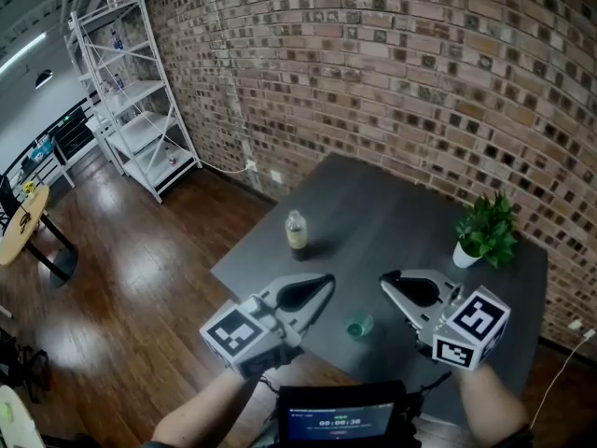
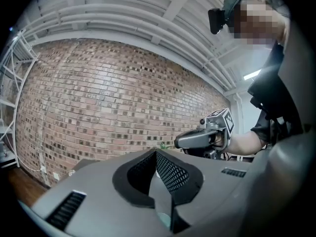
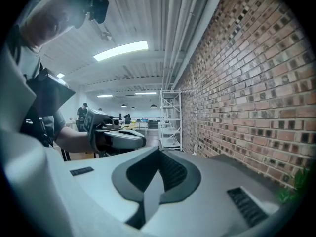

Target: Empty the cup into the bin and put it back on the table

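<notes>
Cup, small and green, sits on dark table

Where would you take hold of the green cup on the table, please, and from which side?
Probably across its side wall, just below the rim, coming in level from the table's near edge with the right tongs. The cup seems upright, mouth up, with bare table around it. Those tongs are shut, so open them first.
</notes>
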Action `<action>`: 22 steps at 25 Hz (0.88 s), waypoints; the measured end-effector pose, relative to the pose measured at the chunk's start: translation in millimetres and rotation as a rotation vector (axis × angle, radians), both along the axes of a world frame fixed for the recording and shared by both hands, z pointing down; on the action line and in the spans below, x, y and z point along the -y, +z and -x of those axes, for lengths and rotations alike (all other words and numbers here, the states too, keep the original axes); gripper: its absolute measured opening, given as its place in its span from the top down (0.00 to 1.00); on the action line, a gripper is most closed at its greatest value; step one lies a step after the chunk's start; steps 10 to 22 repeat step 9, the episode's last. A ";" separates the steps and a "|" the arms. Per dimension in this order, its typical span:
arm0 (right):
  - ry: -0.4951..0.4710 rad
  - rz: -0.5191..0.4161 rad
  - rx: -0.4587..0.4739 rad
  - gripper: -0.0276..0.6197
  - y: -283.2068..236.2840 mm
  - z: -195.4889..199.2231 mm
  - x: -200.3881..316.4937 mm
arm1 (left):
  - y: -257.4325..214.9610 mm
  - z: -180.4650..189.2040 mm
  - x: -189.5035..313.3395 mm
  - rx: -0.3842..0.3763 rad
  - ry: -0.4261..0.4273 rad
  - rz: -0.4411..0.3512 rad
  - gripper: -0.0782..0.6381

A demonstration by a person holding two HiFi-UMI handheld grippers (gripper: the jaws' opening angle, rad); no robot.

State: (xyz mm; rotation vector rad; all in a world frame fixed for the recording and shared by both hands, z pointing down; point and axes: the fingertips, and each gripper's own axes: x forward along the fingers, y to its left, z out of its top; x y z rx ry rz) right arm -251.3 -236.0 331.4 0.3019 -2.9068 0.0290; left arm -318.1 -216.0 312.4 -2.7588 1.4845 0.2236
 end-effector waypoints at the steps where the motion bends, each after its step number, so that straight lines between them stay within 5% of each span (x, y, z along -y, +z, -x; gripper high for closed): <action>1: 0.001 0.001 0.000 0.96 0.5 0.1 0.6 | 0.5 0.3 -0.2 -0.001 -0.001 -0.001 0.89; 22: 0.001 0.011 -0.011 0.96 7.8 -2.6 2.9 | 5.6 -1.5 -2.3 -0.006 -0.004 -0.001 0.89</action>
